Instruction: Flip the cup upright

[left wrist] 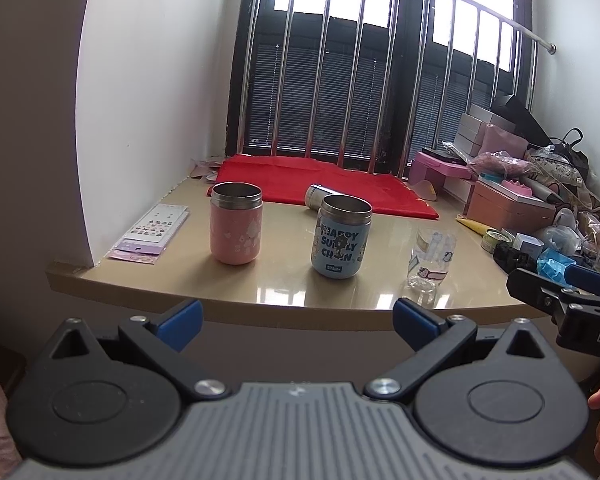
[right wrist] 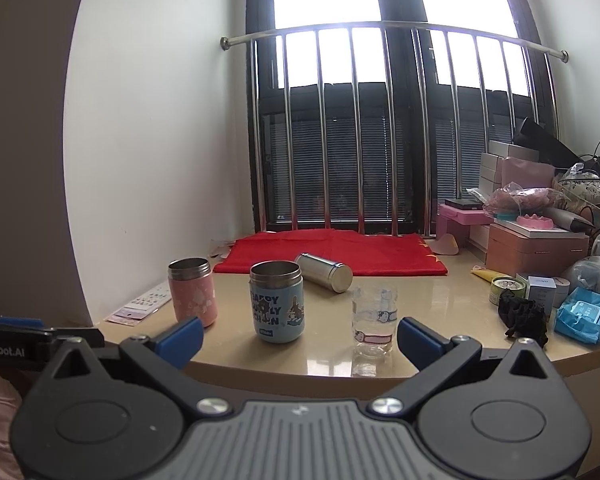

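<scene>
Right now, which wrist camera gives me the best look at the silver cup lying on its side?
The right wrist view: the silver cup lies fully exposed by the red cloth, flat end toward the camera. In the left wrist view the silver cup sits partly behind the blue cup.

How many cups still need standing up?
Done: the pink cup and blue cup stand upright, mouths up. In hand: nothing; the left gripper and right gripper are open, short of the table. Left: the silver cup lies on its side.
</scene>
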Available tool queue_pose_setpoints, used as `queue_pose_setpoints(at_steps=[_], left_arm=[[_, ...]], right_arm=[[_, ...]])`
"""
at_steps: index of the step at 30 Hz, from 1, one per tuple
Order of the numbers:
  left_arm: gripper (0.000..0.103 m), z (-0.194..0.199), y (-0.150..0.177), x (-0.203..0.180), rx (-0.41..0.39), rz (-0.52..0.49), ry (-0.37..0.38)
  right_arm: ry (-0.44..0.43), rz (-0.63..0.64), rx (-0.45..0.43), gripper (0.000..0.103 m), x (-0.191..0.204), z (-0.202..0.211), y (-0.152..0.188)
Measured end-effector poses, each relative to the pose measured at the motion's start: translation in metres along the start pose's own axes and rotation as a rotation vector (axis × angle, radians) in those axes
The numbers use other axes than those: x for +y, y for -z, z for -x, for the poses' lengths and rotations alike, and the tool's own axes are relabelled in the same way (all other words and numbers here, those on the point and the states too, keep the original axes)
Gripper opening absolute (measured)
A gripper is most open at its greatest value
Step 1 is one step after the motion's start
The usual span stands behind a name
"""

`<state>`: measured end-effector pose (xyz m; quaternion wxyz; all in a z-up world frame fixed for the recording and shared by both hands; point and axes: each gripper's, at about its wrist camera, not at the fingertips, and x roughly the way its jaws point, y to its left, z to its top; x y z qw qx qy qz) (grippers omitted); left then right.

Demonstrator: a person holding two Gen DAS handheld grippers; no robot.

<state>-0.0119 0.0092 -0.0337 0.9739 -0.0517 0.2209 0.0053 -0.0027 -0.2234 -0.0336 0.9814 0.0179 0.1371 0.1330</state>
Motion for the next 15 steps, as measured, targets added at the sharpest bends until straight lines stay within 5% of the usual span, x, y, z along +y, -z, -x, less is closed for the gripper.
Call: queue_pose_setpoints(at_steps=[15], left_arm=[[0.103,0.0019,-0.0001,-0.0011,-0.012,-0.012,0.016]], right_arm=[[-0.001,0.001,0.004,0.103,0.0016,-0.0005,0.0001]])
